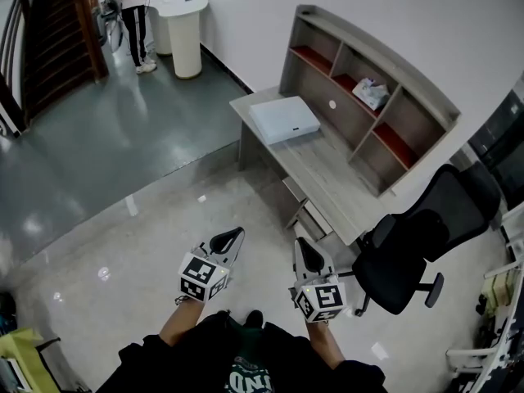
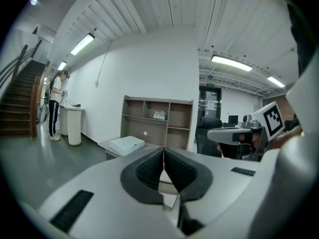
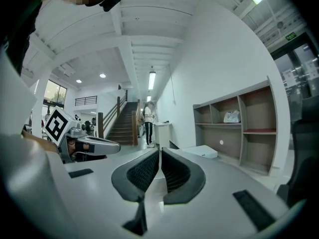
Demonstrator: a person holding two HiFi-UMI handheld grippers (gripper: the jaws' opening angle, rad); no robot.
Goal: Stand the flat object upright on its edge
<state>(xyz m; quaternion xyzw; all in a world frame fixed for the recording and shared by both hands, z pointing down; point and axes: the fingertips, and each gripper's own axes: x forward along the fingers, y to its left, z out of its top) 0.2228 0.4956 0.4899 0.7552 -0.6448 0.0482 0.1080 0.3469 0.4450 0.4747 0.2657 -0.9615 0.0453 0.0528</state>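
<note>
A flat white box (image 1: pixel 283 119) lies on the left end of a grey wooden desk (image 1: pixel 327 178); it also shows as the white box (image 2: pixel 126 144) in the left gripper view and the white box (image 3: pixel 201 152) in the right gripper view. My left gripper (image 1: pixel 237 234) and right gripper (image 1: pixel 300 244) hover side by side over the floor, well short of the desk. Both are shut with nothing between the jaws: the left gripper (image 2: pixel 163 151) and right gripper (image 3: pixel 159 151) show their pads meeting.
A shelf unit (image 1: pixel 372 97) stands along the desk's back, with a small white bag (image 1: pixel 371 93) in one cubby. A black office chair (image 1: pixel 417 244) sits right of me. A person (image 1: pixel 133 15) stands by a white pedestal table (image 1: pixel 183 31) near stairs (image 1: pixel 49 39) far left.
</note>
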